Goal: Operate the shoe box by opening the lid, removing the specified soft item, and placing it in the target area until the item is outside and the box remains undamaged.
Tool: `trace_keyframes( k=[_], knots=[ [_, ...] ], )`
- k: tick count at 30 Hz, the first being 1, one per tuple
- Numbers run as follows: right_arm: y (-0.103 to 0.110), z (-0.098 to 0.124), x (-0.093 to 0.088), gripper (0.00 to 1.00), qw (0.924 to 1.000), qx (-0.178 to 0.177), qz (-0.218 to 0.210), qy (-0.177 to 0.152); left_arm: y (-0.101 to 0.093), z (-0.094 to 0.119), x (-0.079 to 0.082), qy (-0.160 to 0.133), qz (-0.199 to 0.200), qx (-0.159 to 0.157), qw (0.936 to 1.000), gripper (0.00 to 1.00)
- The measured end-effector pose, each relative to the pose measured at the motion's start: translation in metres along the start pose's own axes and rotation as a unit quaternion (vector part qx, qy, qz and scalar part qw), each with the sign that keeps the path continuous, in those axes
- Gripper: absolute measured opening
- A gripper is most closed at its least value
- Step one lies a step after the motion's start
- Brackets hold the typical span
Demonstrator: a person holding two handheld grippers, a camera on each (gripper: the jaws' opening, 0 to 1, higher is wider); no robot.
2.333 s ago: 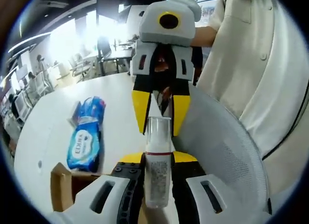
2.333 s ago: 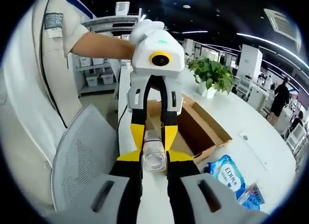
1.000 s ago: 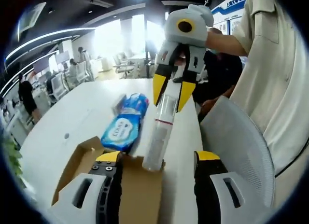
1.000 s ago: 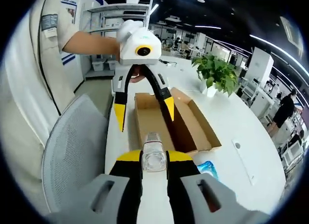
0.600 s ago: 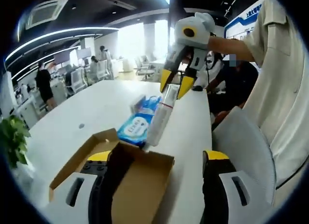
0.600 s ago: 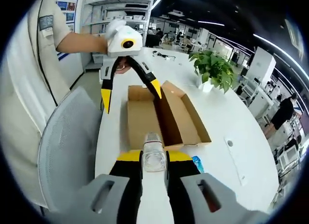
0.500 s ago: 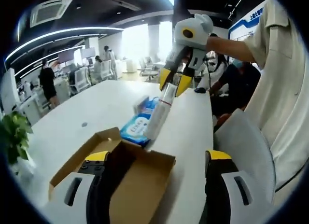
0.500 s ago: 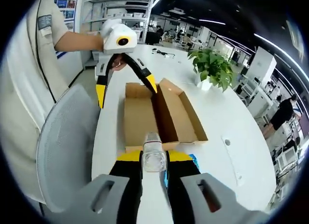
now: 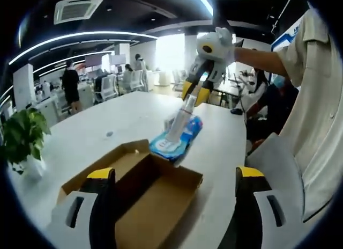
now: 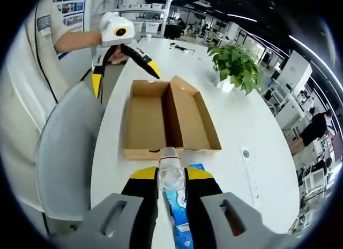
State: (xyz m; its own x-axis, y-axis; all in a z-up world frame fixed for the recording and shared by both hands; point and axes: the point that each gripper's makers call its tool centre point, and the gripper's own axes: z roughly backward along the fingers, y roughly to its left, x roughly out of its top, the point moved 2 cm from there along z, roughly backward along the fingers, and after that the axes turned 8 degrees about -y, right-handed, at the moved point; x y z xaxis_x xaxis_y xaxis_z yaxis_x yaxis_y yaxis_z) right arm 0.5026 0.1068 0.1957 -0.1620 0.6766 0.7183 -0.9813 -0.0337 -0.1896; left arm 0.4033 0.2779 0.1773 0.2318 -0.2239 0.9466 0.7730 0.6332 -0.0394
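The open cardboard shoe box point(image 9: 140, 192) point(image 10: 161, 132) lies empty on the white table point(image 9: 123, 120), lid folded out beside it. A soft blue wipes pack point(image 9: 177, 140) point(image 10: 180, 219) rests on the table just outside the box's end. My right gripper point(image 10: 171, 173) point(image 9: 194, 93) is shut on a clear plastic bottle point(image 10: 171, 176) point(image 9: 179, 120), which hangs tilted above the blue pack. My left gripper point(image 9: 175, 174) point(image 10: 124, 76) is wide open with nothing in it, at the box's opposite end.
A grey mesh chair point(image 10: 61, 152) point(image 9: 278, 163) stands at the table's edge beside the person in a pale shirt point(image 9: 313, 99). A potted plant point(image 10: 236, 64) point(image 9: 24, 136) sits beyond the box. A thin white strip point(image 10: 251, 176) lies on the table.
The left gripper has let go of the bottle, opened wide and drawn back to the box's far end. The right gripper has carried the bottle away from the box, over the blue pack.
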Motion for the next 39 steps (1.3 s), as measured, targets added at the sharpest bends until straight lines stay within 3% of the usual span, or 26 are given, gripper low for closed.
trace_keyframes(
  k=[22,39],
  knots=[
    [-0.061,-0.008,-0.015,0.15,0.997,0.022,0.011,0.074,0.012,0.039,-0.008,-0.027,0.03,0.076,0.9963,1.0],
    [-0.099,-0.024,-0.04,0.15,0.9879,0.043,0.01,0.149,0.016,0.061,-0.018,-0.028,0.046,0.112,0.9923,1.0]
  ],
)
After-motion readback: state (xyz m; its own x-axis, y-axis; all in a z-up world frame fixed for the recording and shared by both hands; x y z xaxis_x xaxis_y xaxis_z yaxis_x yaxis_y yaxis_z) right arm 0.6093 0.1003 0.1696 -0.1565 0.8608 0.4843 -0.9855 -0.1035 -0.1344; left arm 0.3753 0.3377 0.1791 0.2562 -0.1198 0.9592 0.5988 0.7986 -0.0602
